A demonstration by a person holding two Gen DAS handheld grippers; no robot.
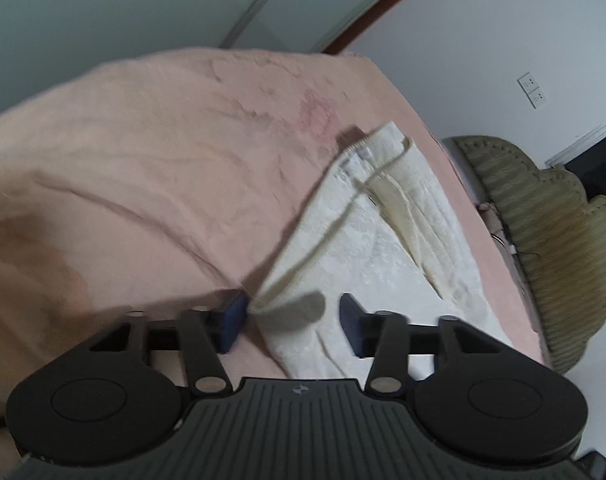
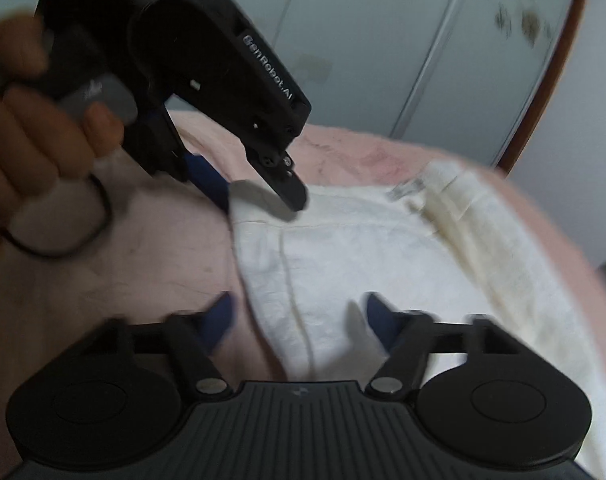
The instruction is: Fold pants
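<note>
Both tongs spread at the near hem of the pants, poised to pinch.
Left gripper (image 1: 293, 322) and right gripper (image 2: 299, 320) straddle cream pants (image 1: 387, 232) on the pink bed (image 1: 143, 152), pads not pressing; next, likely close, then lift toward the far waistband.

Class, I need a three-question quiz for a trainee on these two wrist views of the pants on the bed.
1. True or false: the pants lie on a pink bedspread.
2. What colour are the pants? A cream, B black, C blue.
3. Fill in: the left gripper straddles the pants' near ____.

Key: 1 true. 2 A. 3 corner; the right gripper straddles the edge too, and neither's pads press cloth.
</note>
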